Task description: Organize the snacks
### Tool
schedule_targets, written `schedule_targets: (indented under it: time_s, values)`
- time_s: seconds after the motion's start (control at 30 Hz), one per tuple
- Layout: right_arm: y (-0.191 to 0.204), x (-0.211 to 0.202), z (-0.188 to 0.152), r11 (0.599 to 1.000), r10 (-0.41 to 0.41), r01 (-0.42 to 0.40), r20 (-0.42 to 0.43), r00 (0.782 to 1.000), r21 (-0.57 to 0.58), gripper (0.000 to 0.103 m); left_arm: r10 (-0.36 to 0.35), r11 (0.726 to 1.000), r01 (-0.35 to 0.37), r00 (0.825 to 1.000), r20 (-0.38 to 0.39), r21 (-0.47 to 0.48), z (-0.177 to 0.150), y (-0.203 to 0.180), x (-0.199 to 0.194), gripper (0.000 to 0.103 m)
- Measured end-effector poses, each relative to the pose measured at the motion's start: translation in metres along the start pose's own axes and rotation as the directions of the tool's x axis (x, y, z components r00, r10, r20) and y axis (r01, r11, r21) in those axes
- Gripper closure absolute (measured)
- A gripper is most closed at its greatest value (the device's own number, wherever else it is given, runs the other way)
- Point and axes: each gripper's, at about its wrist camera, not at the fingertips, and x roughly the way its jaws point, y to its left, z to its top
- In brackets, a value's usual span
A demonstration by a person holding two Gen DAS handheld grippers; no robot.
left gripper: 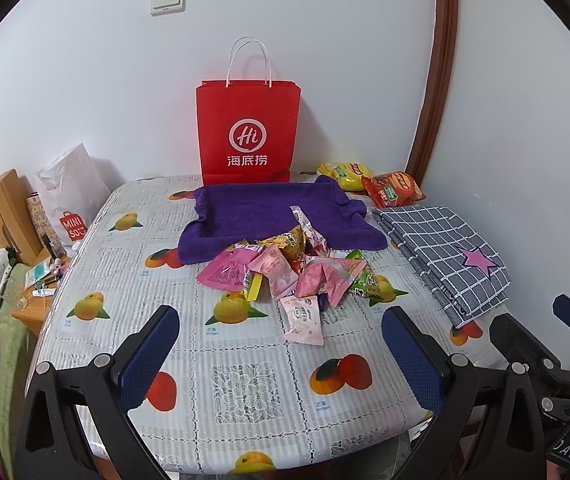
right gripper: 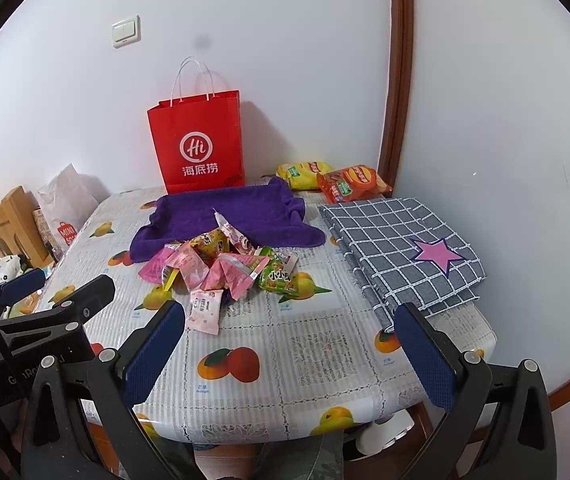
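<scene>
A pile of small snack packets [left gripper: 285, 268], mostly pink with some yellow and green, lies mid-table at the front edge of a purple towel [left gripper: 277, 212]; it also shows in the right wrist view [right gripper: 225, 268]. A red paper bag [left gripper: 248, 132] stands upright against the wall behind the towel. A yellow chip bag [left gripper: 345, 174] and a red chip bag [left gripper: 395, 188] lie at the back right. My left gripper [left gripper: 281, 320] is open and empty, near the table's front edge, short of the pile. My right gripper [right gripper: 291, 320] is open and empty, beside it to the right.
A folded grey checked cloth with a pink star [left gripper: 445, 256] lies on the table's right side. The fruit-print tablecloth [left gripper: 245, 384] covers the table. A white Miniso bag [left gripper: 69, 200], a wooden bed frame and a cluttered bedside stand are at the left. The wall is close behind.
</scene>
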Motion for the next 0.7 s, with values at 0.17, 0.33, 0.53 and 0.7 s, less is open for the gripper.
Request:
schedule_targets:
  time_s: [0.17,0.33,0.53,0.7]
  values:
    - [-0.0005,0.0000,0.0006,1.000,0.004,-0.004,0.002,1.000,0.008,0.000,0.004,1.000,-0.004,1.000,0.001,0.006,-0.0012,-0.0005,-0.0003,0.001]
    - [-0.0010,-0.0013,-0.0009,1.000,0.003,-0.003,0.008,1.000,0.011,0.000,0.002,1.000,-0.002,1.000,0.004,0.006,-0.0002,0.0001,-0.0012,0.001]
    - [-0.0036,-0.0045,-0.0017,1.000,0.003,-0.004,0.015,1.000,0.019,0.000,0.005,1.000,-0.005,1.000,0.009,0.010,0.0005,-0.0010,-0.0022,0.001]
    - [-0.0037,-0.0076,-0.0010,1.000,0.005,-0.005,0.021,1.000,0.025,0.000,0.009,1.000,-0.010,1.000,0.014,0.013,-0.0001,-0.0042,-0.0039,0.001]
